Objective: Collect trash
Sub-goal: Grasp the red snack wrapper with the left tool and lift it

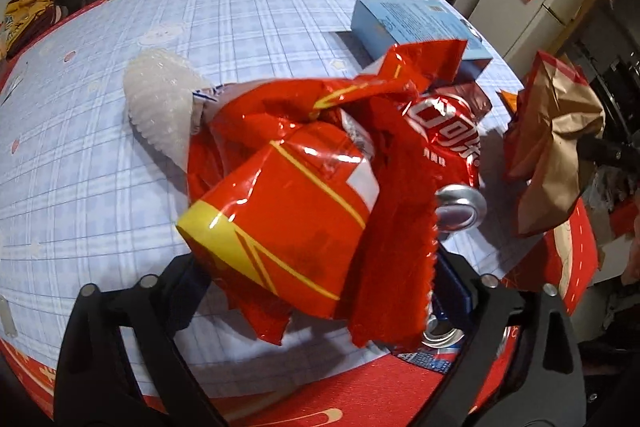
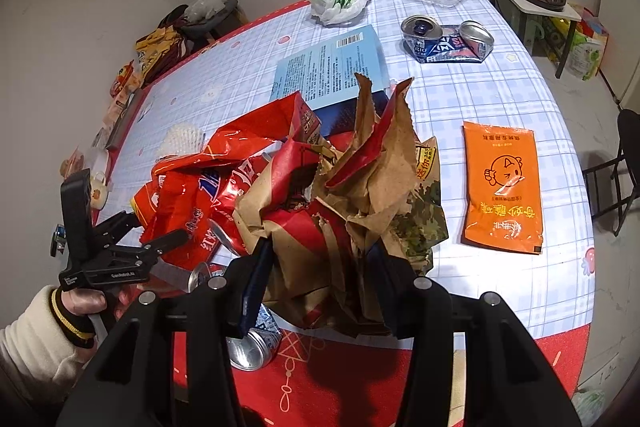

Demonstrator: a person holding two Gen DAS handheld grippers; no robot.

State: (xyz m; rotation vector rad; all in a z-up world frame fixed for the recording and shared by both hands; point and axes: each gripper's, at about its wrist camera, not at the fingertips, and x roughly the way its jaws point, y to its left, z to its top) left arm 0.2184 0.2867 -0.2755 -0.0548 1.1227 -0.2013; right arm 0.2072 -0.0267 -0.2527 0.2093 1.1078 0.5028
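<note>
Blocking much of the left wrist view, a crumpled red snack bag (image 1: pixel 296 211) is sitting between the widely spread jaws of the left gripper (image 1: pixel 320 291). Whether the pads are touching the foil is hard to tell, since the bag is hiding the fingertips; only the black finger bases are showing at the bottom edge. Behind the bag a red drink can (image 1: pixel 444 143) is lying partly covered, and a second can's (image 1: pixel 442 337) silver end is peeking out beneath the foil near the right finger. A white ridged piece of packaging (image 1: pixel 160 99) is lying just left of the bag, its near edge tucked under it.

In the right wrist view, the right gripper (image 2: pixel 320 267) is clamping a crumpled brown paper bag (image 2: pixel 360 195) at a middling width, both fingers pressing into its sides, pointing steeply down at the checked tablecloth (image 2: pixel 500 95). The bag's lower part is disappearing behind the fingers. A blue box (image 2: pixel 328 67) is half hidden beyond the heap. An orange sachet (image 2: pixel 502 187) and a crushed blue can (image 2: pixel 448 41) are lying apart in the open. At the left, a person's hand (image 2: pixel 84 303) in a cream sleeve is gripping the other tool's handle.
</note>
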